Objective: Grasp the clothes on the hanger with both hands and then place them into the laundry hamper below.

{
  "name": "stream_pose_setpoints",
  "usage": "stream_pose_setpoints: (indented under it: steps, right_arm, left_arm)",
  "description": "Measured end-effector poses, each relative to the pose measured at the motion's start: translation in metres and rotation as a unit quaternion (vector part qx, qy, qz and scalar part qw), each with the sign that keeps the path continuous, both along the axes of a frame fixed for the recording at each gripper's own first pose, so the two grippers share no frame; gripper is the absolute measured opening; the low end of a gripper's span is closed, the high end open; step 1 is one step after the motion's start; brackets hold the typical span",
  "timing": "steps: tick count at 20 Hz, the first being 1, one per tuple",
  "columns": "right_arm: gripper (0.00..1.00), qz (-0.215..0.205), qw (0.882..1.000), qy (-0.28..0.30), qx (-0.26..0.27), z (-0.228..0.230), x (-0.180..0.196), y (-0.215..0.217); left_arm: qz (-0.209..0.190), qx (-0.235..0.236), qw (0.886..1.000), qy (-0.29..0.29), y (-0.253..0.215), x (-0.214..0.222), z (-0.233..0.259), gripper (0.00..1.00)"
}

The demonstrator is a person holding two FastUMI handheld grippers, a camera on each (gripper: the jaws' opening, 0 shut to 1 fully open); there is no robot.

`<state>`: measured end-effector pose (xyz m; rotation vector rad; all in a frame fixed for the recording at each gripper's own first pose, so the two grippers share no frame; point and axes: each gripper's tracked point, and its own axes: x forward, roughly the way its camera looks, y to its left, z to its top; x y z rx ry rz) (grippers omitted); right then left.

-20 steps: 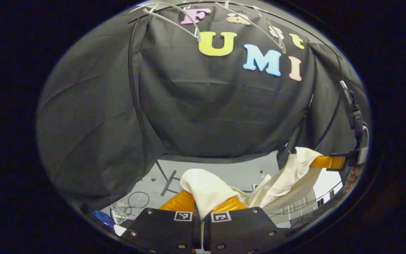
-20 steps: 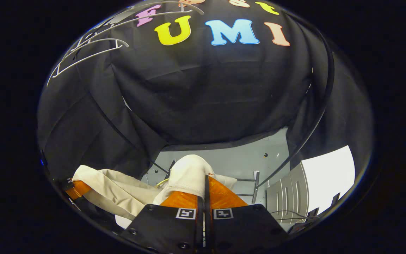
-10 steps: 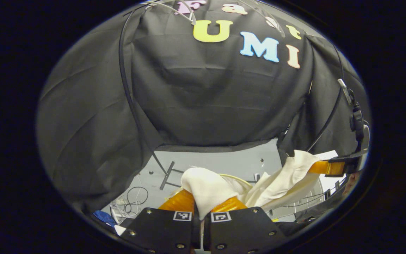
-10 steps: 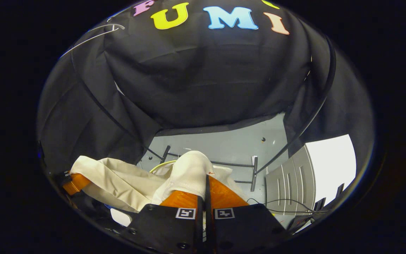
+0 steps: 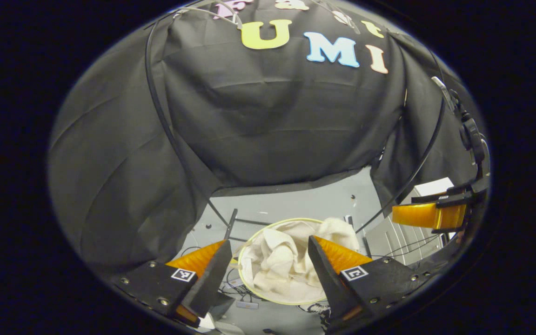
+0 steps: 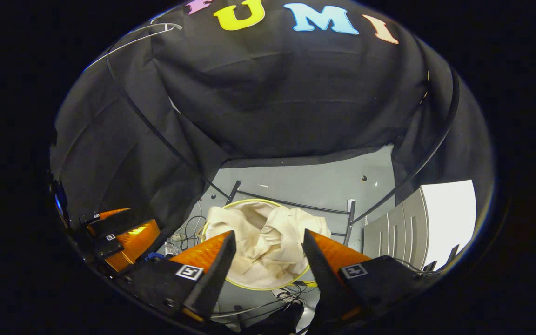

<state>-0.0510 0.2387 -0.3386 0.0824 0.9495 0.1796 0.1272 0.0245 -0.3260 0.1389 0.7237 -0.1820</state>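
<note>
In the left gripper view, the left gripper (image 5: 268,260) has its jaws spread wide apart, and nothing is between them. Below, framed by the two orange fingers (image 5: 197,258), the cream clothes (image 5: 286,260) lie crumpled inside the round laundry hamper (image 5: 249,242), which has a thin yellow-green rim and stands on the grey floor (image 5: 296,204). A part of the cloth reaches up to the far right edge of the rim. Some thin cables (image 5: 235,288) lie on the floor near the hamper, at its near side. At the right edge of this view the right gripper (image 5: 428,215) is seen from the side, well apart from the clothes; its orange fingers hold nothing. In the right gripper view, the right gripper (image 6: 268,256) also has its jaws spread, with no cloth touching them. The clothes (image 6: 263,242) are in the hamper (image 6: 231,203) under it, bunched in folds. At the lower left of this view the left gripper (image 6: 123,237) appears, beside the black cloth wall (image 6: 286,93). A thin white hanger (image 6: 142,35) hangs high at the upper left, bare of clothes. Grey panels (image 6: 389,232) stand at the right side of the floor.
</note>
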Motion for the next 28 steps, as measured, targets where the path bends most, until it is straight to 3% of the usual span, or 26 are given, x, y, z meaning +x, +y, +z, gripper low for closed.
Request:
stream_pose_setpoints:
  steps: [1,9,14,18,20,21,25,26,28]
  right_arm:
    - [1.00,0.004,1.000,-0.004,-0.002,0.003,-0.005,-0.001]
    - [0.98,-0.016,0.995,-0.090,-0.028,0.079,-0.014,-0.052]
    - [0.98,-0.048,0.979,-0.197,-0.039,0.166,0.008,-0.100]
    - [0.98,-0.065,0.951,-0.295,-0.065,0.237,0.016,-0.131]
    - [0.98,-0.075,0.926,-0.365,-0.062,0.282,0.010,-0.139]
    - [0.93,-0.079,0.913,-0.395,-0.060,0.301,0.007,-0.141]
    - [0.98,-0.085,0.871,-0.476,-0.086,0.339,-0.009,-0.160]
    - [0.92,-0.092,0.865,-0.485,-0.097,0.346,-0.016,-0.168]
    - [0.98,-0.102,0.857,-0.494,-0.105,0.354,-0.028,-0.177]
  left_arm:
    - [0.004,0.002,1.000,-0.003,0.002,-0.001,0.002,0.97]
    - [0.020,0.004,0.997,-0.076,0.003,-0.026,0.082,0.98]
    - [0.019,0.004,0.986,-0.164,-0.026,-0.030,0.183,0.97]
    - [0.020,-0.019,0.968,-0.248,-0.058,-0.032,0.287,0.97]
    - [0.011,-0.045,0.955,-0.292,-0.078,-0.035,0.330,0.98]
    - [0.005,-0.051,0.948,-0.315,-0.087,-0.040,0.353,0.98]
    - [-0.010,-0.059,0.912,-0.405,-0.109,-0.057,0.427,0.97]
    - [-0.014,-0.072,0.908,-0.413,-0.120,-0.063,0.439,0.97]
    - [-0.023,-0.100,0.903,-0.418,-0.138,-0.075,0.450,0.97]
